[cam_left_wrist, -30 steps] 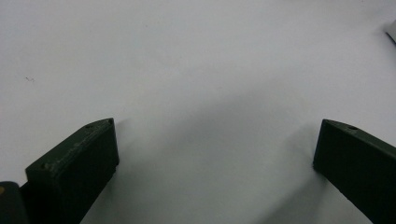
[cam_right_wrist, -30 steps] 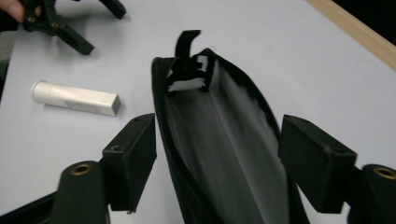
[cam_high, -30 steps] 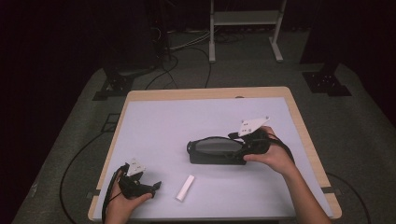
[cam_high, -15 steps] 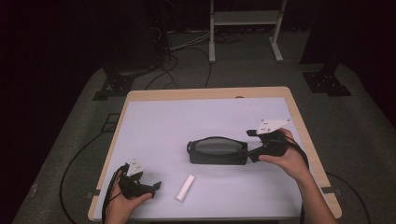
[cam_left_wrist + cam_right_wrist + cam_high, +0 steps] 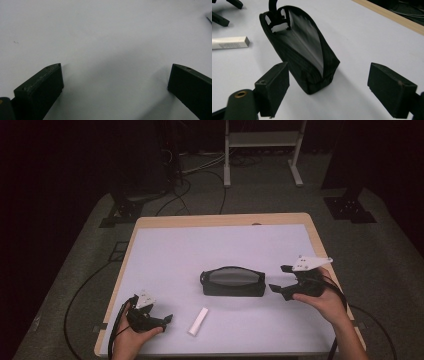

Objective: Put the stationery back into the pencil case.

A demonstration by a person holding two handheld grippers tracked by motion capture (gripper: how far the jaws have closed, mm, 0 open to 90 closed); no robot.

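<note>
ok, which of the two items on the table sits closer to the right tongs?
The black pouch, standing just off the open right tongs. The white tube box lies flat nearer the left tongs.

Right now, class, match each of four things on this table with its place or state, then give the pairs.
Things:
1 black pouch
2 white tube box
3 left gripper
4 right gripper

Places or states:
A open, at the table's near left corner
B lying flat, nearer the person than the pouch
C open, just off the pouch's right end
D standing at mid-table

Pairs: 1-D, 2-B, 3-A, 4-C
</note>
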